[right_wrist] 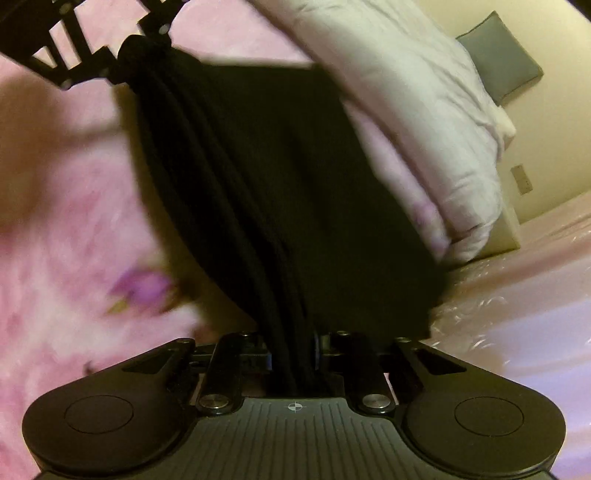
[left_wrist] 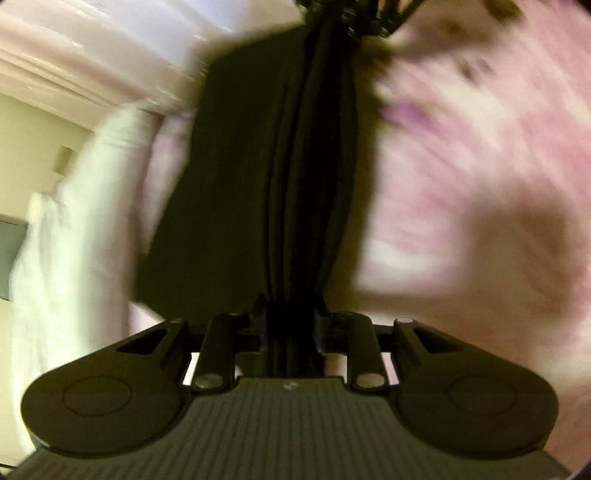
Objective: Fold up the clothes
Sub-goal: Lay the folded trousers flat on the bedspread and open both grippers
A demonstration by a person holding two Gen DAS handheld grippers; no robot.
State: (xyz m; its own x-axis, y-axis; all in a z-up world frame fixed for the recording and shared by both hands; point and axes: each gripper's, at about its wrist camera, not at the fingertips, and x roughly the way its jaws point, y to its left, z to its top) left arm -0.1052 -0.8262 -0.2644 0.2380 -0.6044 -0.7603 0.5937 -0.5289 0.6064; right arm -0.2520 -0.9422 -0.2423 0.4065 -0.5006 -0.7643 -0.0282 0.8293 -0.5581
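A black garment [left_wrist: 258, 166] is stretched in the air between my two grippers, above a pink floral bedspread [left_wrist: 480, 184]. My left gripper [left_wrist: 290, 325] is shut on one bunched end of it. At the top of the left wrist view the right gripper [left_wrist: 369, 18] pinches the far end. In the right wrist view my right gripper [right_wrist: 295, 350] is shut on the black garment [right_wrist: 277, 184], and the left gripper [right_wrist: 140, 48] holds the far end at the top left. The fingertips are hidden by the cloth. Both views are motion-blurred.
A white duvet [right_wrist: 424, 110] lies bunched on the pink bedspread [right_wrist: 55, 240] beside the garment, also in the left wrist view [left_wrist: 74, 240]. A grey cushion [right_wrist: 502, 70] leans on the cream wall. Shiny pink sheeting [right_wrist: 517, 277] lies beyond the bed's edge.
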